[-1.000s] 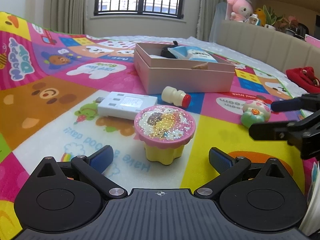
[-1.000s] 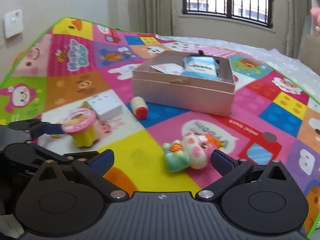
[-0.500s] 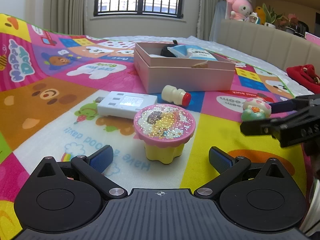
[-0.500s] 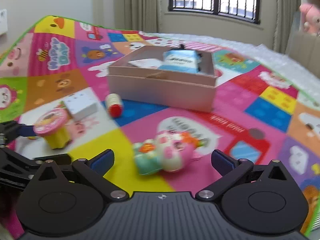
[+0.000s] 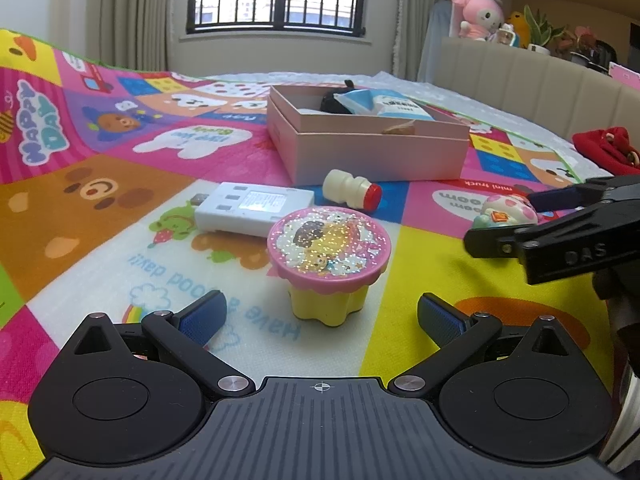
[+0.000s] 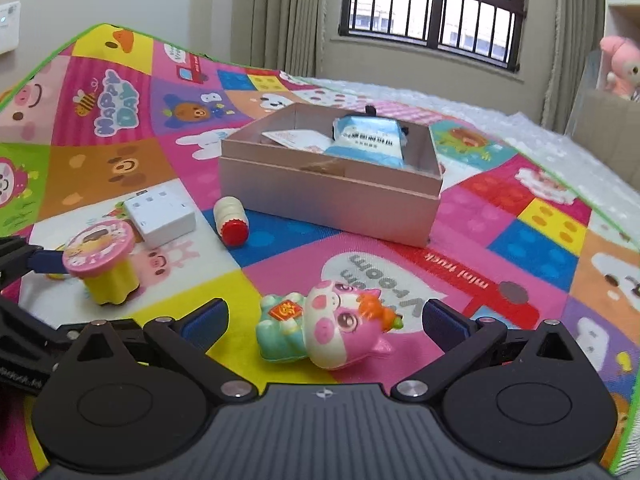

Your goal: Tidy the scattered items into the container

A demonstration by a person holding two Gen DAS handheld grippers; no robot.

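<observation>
A pink-lidded yellow cup toy (image 5: 329,256) stands on the play mat just ahead of my open left gripper (image 5: 320,318), between its fingers but untouched. A pink and green pig toy (image 6: 328,326) lies on its side between the fingers of my open right gripper (image 6: 325,320). The pink box (image 6: 332,196) sits further back and holds a blue packet (image 6: 370,140), a card and a dark item. A white power adapter (image 5: 252,208) and a small white bottle with a red cap (image 5: 352,190) lie in front of the box.
The colourful play mat (image 5: 100,216) covers a bed. A red cloth item (image 5: 606,148) lies at the right edge. A padded headboard and a shelf with plush toys (image 5: 478,14) stand behind. A window is at the back.
My right gripper has moved forward and down, so the pig toy now lies between its fingers. The left gripper has held nearly still by the cup toy.
</observation>
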